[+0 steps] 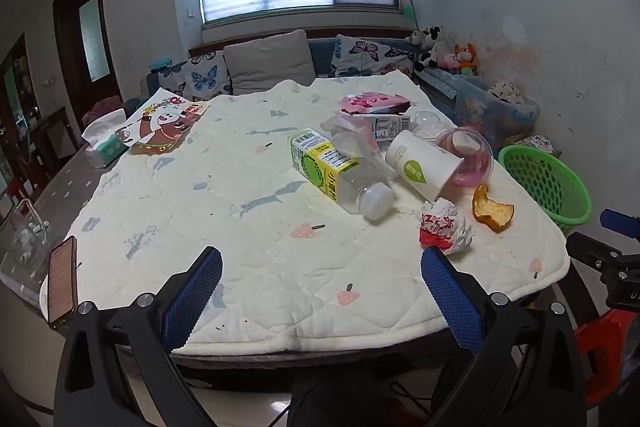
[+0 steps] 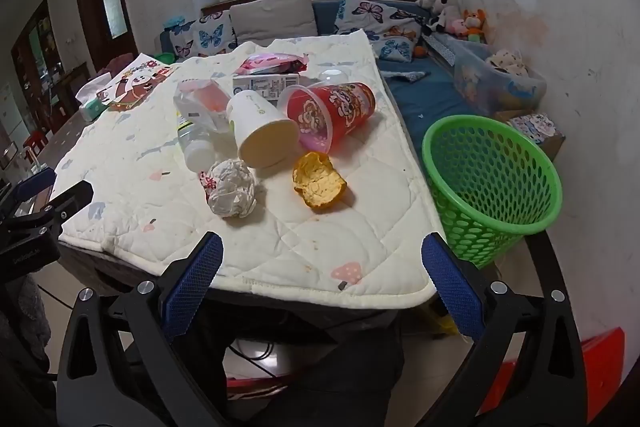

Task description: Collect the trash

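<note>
Trash lies on the quilted table cover (image 1: pixel 224 195): a plastic bottle (image 1: pixel 340 173) on its side, a white paper cup (image 1: pixel 424 163), a red plastic cup (image 2: pixel 336 113), a crumpled paper ball (image 2: pixel 232 193), an orange peel (image 2: pixel 318 181), a small carton (image 2: pixel 266 83) and a pink wrapper (image 2: pixel 272 63). A green mesh basket (image 2: pixel 494 183) stands off the table's right edge. My left gripper (image 1: pixel 320 269) hangs open over the near edge, nothing between its blue pads. My right gripper (image 2: pixel 322 253) is open too, short of the paper ball and peel.
A phone (image 1: pixel 62 281) and a glass jug (image 1: pixel 24 235) sit at the table's left edge, a tissue pack (image 1: pixel 106 141) and a cartoon picture (image 1: pixel 164 125) farther back. Behind are a sofa with cushions (image 1: pixel 268 61), soft toys and a plastic bin (image 2: pixel 496 79). A red stool (image 2: pixel 600 367) stands low right.
</note>
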